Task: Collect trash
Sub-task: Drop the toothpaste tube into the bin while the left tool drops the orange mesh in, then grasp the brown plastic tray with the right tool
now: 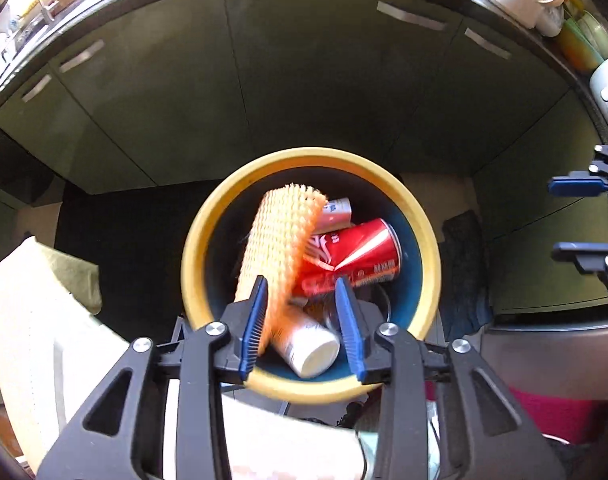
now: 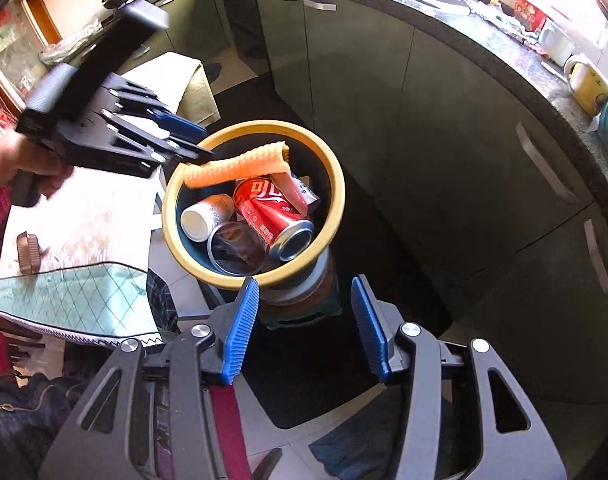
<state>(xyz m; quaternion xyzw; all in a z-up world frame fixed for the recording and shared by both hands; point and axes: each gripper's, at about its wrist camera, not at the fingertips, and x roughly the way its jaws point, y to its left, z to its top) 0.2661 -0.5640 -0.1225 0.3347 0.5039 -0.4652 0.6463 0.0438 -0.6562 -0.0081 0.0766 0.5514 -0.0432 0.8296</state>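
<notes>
While the left tool (image 1: 302,322) hangs over the round yellow-rimmed bin (image 1: 429,264), its ribbed blue fingers (image 1: 254,328) stand apart, the knobbly orange foam netting (image 1: 280,240) brushing one of them and draped across the rim. Inside lie a glossy red can (image 1: 355,256), a white cylindrical bottle (image 1: 307,346) and a clear plastic cup (image 2: 234,246). The right tool (image 2: 305,330) is spread open and empty, near the bin.

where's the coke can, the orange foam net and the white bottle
coke can (image 2: 278,216): right wrist view, on its red side wall
orange foam net (image 1: 282,236): left wrist view, on the middle of its mesh
white bottle (image 1: 304,340): left wrist view, on its white body near the base
</notes>
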